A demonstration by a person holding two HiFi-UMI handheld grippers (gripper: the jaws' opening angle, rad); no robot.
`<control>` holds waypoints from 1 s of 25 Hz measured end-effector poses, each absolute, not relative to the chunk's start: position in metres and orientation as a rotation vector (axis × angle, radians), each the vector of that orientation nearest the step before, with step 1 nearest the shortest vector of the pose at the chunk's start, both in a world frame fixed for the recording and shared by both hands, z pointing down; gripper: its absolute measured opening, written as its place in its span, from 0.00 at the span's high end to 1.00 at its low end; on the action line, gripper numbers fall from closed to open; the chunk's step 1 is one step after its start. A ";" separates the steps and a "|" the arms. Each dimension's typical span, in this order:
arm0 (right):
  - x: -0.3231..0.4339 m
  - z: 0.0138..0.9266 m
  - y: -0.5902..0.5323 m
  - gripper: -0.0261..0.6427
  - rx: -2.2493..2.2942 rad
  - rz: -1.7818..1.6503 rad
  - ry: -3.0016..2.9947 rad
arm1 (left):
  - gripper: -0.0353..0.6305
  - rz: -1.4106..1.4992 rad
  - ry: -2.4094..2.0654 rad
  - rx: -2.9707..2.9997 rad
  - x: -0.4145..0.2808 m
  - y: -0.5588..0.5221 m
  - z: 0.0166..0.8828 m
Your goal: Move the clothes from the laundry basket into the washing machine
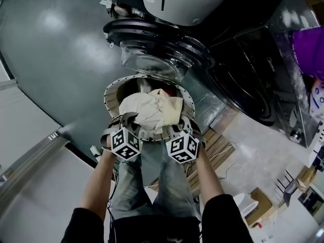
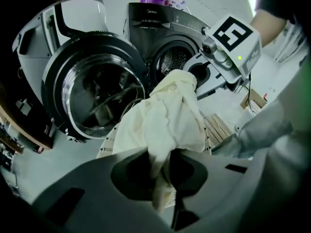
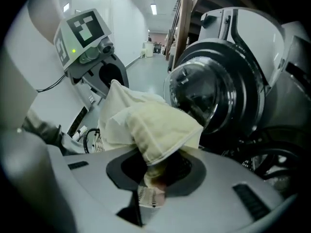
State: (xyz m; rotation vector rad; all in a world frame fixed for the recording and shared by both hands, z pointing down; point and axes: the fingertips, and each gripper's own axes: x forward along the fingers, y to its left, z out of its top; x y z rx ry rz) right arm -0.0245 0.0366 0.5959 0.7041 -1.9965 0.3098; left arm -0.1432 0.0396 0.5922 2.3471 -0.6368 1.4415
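Note:
A cream cloth [image 1: 150, 109] hangs bunched above the round white laundry basket [image 1: 112, 92]. Both grippers hold it from the near side. My left gripper [image 1: 129, 123] is shut on one fold of the cloth [image 2: 167, 115], which runs down between its jaws. My right gripper [image 1: 177, 126] is shut on another fold of the cloth [image 3: 150, 125]. Beyond the basket stands the white washing machine [image 1: 177, 1], its round glass door [image 1: 154, 52] swung open toward me. That door shows at the left of the left gripper view [image 2: 97, 89] and at the right of the right gripper view [image 3: 214, 96].
A dark second washing machine [image 1: 253, 80] stands to the right with a purple container [image 1: 309, 49] on top. A wooden pallet [image 1: 218, 147] lies on the floor by my right arm. Boxes and cables [image 1: 263, 206] sit at the lower right. My legs are under the grippers.

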 end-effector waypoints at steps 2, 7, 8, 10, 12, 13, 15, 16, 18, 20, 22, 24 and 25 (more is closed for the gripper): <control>-0.023 0.572 0.034 0.84 0.736 0.296 -2.014 | 0.85 1.398 -0.675 2.361 -0.143 0.039 0.570; -0.021 0.504 0.021 0.83 0.868 0.289 -2.081 | 0.85 1.272 -0.789 2.398 -0.141 0.030 0.507; -0.021 0.491 0.018 0.84 0.890 0.283 -2.091 | 0.85 1.256 -0.807 2.408 -0.141 0.028 0.495; -0.021 0.467 0.014 0.83 0.935 0.281 -2.111 | 0.85 1.222 -0.844 2.422 -0.142 0.025 0.471; -0.021 0.444 0.008 0.83 0.986 0.290 -2.132 | 0.85 1.187 -0.885 2.437 -0.143 0.019 0.446; -0.021 0.432 0.005 0.83 1.015 0.295 -2.144 | 0.85 1.172 -0.903 2.447 -0.143 0.016 0.434; -0.019 0.407 -0.001 0.83 1.075 0.303 -2.164 | 0.85 1.140 -0.934 2.471 -0.141 0.010 0.411; -0.017 0.396 -0.004 0.83 1.103 0.301 -2.172 | 0.85 1.122 -0.947 2.484 -0.140 0.007 0.399; -0.014 0.373 -0.007 0.83 1.148 0.297 -2.186 | 0.85 1.094 -0.971 2.506 -0.137 0.002 0.377; -0.009 0.350 -0.007 0.83 1.186 0.293 -2.196 | 0.85 1.075 -0.987 2.533 -0.132 -0.002 0.355; -0.003 0.327 -0.010 0.83 1.227 0.282 -2.204 | 0.85 1.053 -0.994 2.569 -0.126 -0.008 0.334; 0.003 0.305 -0.012 0.83 1.270 0.273 -2.212 | 0.85 1.024 -1.002 2.598 -0.121 -0.012 0.313; 0.005 0.294 -0.013 0.83 1.292 0.272 -2.218 | 0.85 1.007 -1.008 2.610 -0.119 -0.013 0.303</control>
